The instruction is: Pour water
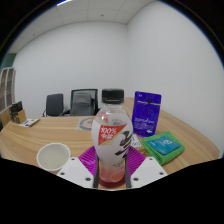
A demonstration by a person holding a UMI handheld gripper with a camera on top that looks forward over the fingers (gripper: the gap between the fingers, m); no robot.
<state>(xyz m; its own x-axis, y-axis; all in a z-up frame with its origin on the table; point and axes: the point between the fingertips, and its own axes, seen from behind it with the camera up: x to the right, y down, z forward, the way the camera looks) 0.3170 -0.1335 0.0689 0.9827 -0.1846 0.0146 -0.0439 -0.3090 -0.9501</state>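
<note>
A clear plastic bottle (111, 135) with a white cap and a red-and-white "100%" label stands upright between my fingers; pinkish liquid shows at its base. My gripper (111, 172) is shut on the bottle's lower part, both purple pads (87, 159) pressing its sides. A white paper cup (53, 157) sits on the wooden table (30, 140) to the left of the bottle, close to the left finger, its open mouth showing.
A purple snack bag (148, 111) stands behind the bottle to the right. A green packet (163, 148) lies flat beside the right finger. Black office chairs (82, 101) line the table's far edge, with white walls behind.
</note>
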